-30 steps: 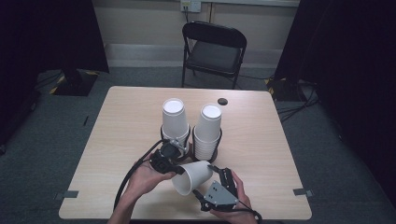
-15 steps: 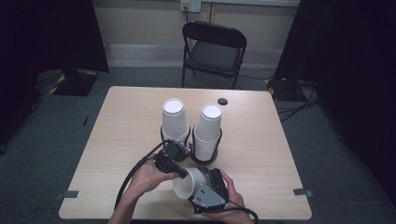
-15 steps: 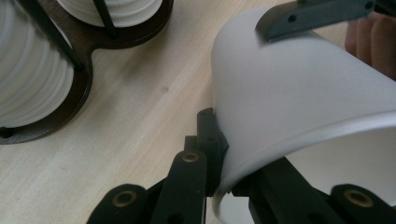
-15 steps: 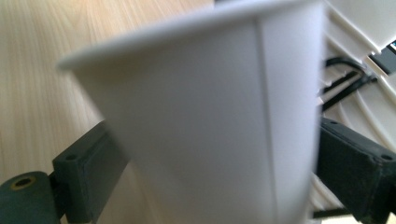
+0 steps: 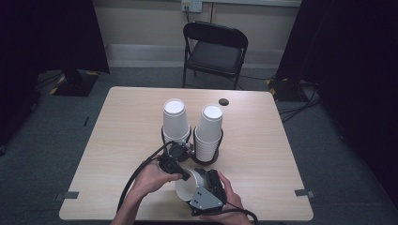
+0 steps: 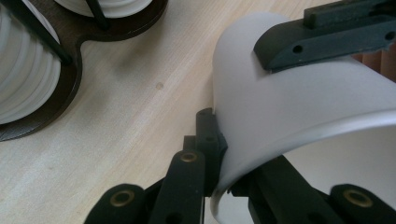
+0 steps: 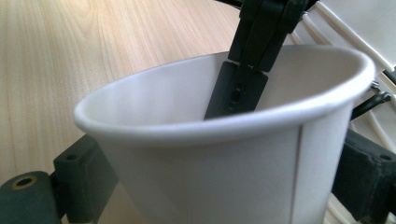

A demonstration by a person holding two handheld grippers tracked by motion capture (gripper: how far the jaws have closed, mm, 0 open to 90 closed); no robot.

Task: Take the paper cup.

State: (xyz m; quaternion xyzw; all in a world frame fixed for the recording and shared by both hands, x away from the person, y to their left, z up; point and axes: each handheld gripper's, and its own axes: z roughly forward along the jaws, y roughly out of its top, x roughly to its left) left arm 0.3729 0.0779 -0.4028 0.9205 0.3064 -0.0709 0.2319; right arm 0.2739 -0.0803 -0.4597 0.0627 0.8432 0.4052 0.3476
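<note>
I see two cup stacks (image 5: 176, 120) in dark holder (image 5: 206, 159) mid-table, at 12 o'clock from my hands; small dark disc (image 5: 223, 101) beyond, chair (image 5: 213, 49) behind table (image 5: 117, 140). Loose cup (image 5: 187, 187) lies tipped near front edge — right gripper (image 5: 201, 183) clamps its body from both sides. Left gripper (image 5: 184, 174) at 10 o'clock pinches cup rim — one jaw inside.

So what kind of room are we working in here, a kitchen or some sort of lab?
Probably a staged recording room, not a kitchen: black curtains hang on both sides, one folding chair faces a bare wooden table, and grey carpet with tape marks and loose cables covers the floor.
</note>
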